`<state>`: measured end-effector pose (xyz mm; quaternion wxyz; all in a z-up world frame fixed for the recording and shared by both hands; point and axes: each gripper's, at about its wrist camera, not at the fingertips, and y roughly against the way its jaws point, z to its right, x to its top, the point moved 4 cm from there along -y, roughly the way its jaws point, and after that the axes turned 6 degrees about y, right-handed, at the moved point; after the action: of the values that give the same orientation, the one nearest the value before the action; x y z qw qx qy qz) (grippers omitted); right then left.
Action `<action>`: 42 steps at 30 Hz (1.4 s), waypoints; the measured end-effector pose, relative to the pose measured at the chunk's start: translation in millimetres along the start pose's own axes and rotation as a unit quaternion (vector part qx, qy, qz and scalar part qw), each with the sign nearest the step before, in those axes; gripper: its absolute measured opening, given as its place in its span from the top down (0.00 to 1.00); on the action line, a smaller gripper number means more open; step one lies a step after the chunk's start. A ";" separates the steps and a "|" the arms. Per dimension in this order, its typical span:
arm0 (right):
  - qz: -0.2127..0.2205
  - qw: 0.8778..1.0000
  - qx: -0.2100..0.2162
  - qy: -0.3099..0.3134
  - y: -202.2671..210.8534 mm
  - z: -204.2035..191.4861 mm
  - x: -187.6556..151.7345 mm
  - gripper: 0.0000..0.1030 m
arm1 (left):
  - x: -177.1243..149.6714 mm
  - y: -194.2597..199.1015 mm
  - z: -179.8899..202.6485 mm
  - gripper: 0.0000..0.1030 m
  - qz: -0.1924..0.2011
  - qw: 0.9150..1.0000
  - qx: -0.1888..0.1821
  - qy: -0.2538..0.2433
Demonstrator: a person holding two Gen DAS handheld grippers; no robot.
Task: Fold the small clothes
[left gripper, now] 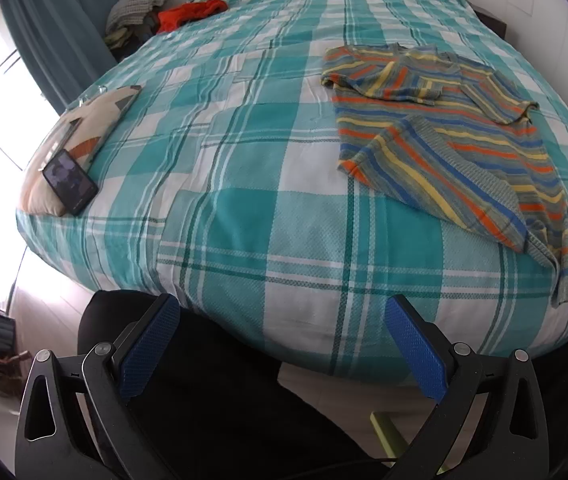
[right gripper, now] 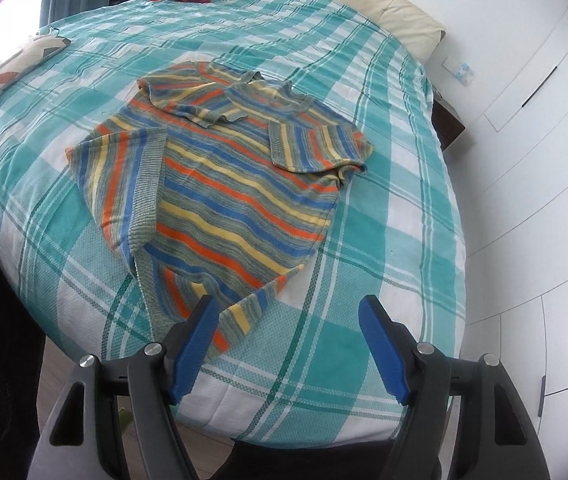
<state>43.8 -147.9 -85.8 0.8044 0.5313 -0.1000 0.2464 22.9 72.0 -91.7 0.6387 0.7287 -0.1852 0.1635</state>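
A small striped knit top (right gripper: 236,184) in blue, orange, yellow and grey lies on the teal plaid bedspread (right gripper: 364,340). Both sleeves are turned in over the body and its left side is folded inward. It also shows in the left wrist view (left gripper: 456,140) at the right. My right gripper (right gripper: 288,316) is open and empty, just above the bed's near edge at the top's bottom hem. My left gripper (left gripper: 282,316) is open and empty, over the bed's near edge, well left of the top.
A phone (left gripper: 70,182) rests on a cushion (left gripper: 84,136) at the bed's left edge. A red garment (left gripper: 188,12) lies at the far end. White wardrobe doors (right gripper: 544,160) stand to the right. A window and curtain (left gripper: 56,28) are at the left.
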 end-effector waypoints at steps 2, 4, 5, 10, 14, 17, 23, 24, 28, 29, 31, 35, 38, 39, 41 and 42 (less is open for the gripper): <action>0.000 1.000 0.004 -0.002 -0.3 -0.3 -0.3 0.30 | 0.4 0.4 0.8 0.00 0.000 1.000 0.000 -0.001; 0.002 1.000 0.013 -0.007 -1.0 -0.5 -0.7 0.30 | 1.4 1.2 2.2 0.00 0.000 1.000 0.001 -0.003; 0.004 1.000 0.021 -0.014 -1.3 -0.5 -0.4 0.30 | 2.1 1.8 2.8 0.00 0.001 1.000 0.002 -0.004; 0.059 0.977 0.182 -0.099 -16.7 -6.1 22.7 0.29 | 3.5 0.1 2.7 0.00 0.002 1.000 -0.002 0.001; 0.073 0.941 0.286 -0.166 -74.3 -18.4 68.5 0.25 | 1.2 1.6 -1.4 0.00 0.002 1.000 -0.001 0.007; 0.031 0.928 0.329 -0.174 -127.5 -51.0 100.8 0.25 | -1.8 3.6 -11.7 0.00 0.004 1.000 0.009 0.016; -0.011 0.850 0.526 0.012 -81.3 -201.9 99.1 0.26 | -5.2 -3.7 -56.6 0.00 -0.004 0.997 0.033 0.064; -0.003 0.834 0.547 0.072 -54.9 -221.8 82.9 0.25 | -4.4 -6.9 -64.4 0.00 -0.006 0.997 0.034 0.075; -0.002 0.808 0.577 0.119 -10.4 -220.7 27.5 0.29 | 2.2 -21.4 -75.7 0.00 -0.014 0.995 0.024 0.097; -0.008 0.810 0.580 0.088 -11.2 -205.1 18.2 0.29 | 4.9 -24.2 -72.5 0.00 -0.013 0.995 0.018 0.096; -0.001 0.833 0.552 0.039 -14.7 -165.4 2.9 0.29 | 10.1 -31.7 -59.8 0.00 -0.014 0.996 0.002 0.088; -0.015 0.912 0.393 -0.116 -44.3 -59.2 -24.1 0.29 | 13.6 -68.2 -23.0 0.00 -0.034 0.997 -0.025 0.058; -0.078 0.925 0.293 -0.231 -81.1 2.0 -57.3 0.28 | 6.8 -105.1 0.9 0.01 -0.066 0.997 -0.019 0.034; -0.088 0.917 0.291 -0.257 -86.2 10.6 -65.1 0.28 | 3.6 -113.1 5.6 0.01 -0.076 0.996 -0.021 0.029; -0.096 0.898 0.312 -0.295 -88.1 8.4 -72.7 0.28 | -2.1 -120.9 11.3 0.01 -0.082 0.996 -0.022 0.023; -0.092 0.891 0.324 -0.303 -86.5 0.9 -71.9 0.28 | -4.5 -122.0 12.9 0.01 -0.083 0.996 -0.024 0.021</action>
<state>25.6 -196.7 -185.5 0.5370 0.8183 -0.2042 0.0176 77.4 73.6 -201.7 0.6712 0.7223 -0.1148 0.1211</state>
